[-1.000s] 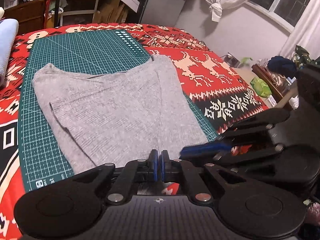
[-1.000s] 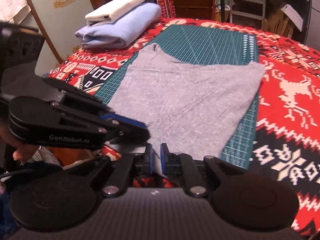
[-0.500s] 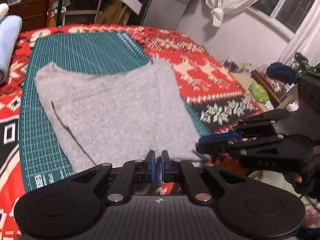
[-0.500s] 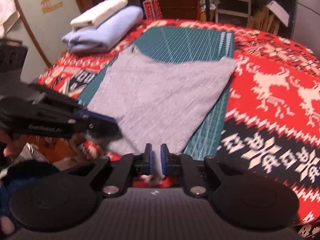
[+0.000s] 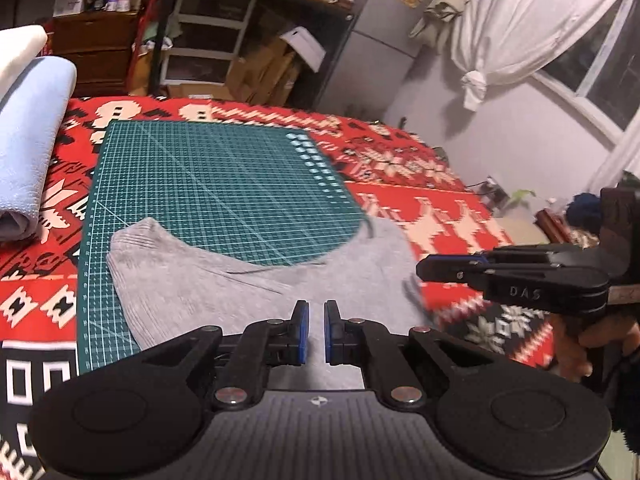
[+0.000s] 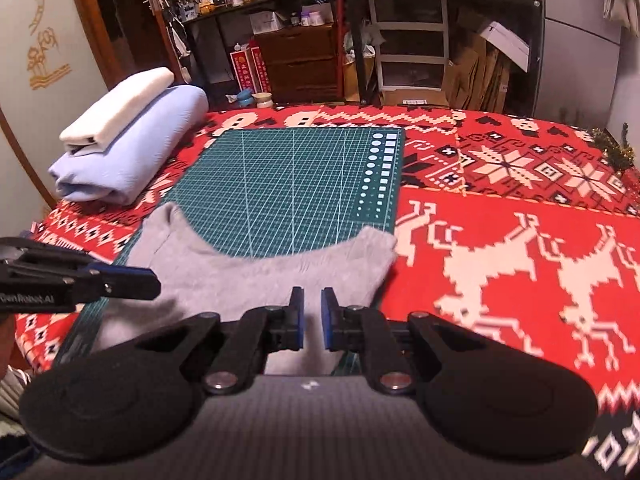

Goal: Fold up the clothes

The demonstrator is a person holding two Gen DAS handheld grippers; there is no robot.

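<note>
Left wrist view: left gripper [image 5: 316, 330], pads slightly apart with nothing visibly pinched, over the near part of a grey knit garment [image 5: 208, 280]. Right gripper [image 6: 311, 318], likewise slightly parted, above the same garment. Garment lies on the near end of a green cutting mat [image 6: 296, 176], its right edge apparently reaching the red patterned blanket [image 6: 500, 248]. Far left: folded blue fabric [image 6: 132, 160] with white fabric [image 6: 120, 108] atop.

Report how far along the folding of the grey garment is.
Done: blue and white items sit folded beside the green mat. In hand: the grey garment lies bunched at the mat's near edge, with the left gripper and right gripper slightly parted over it. Left: neat final folds and stacking.
</note>
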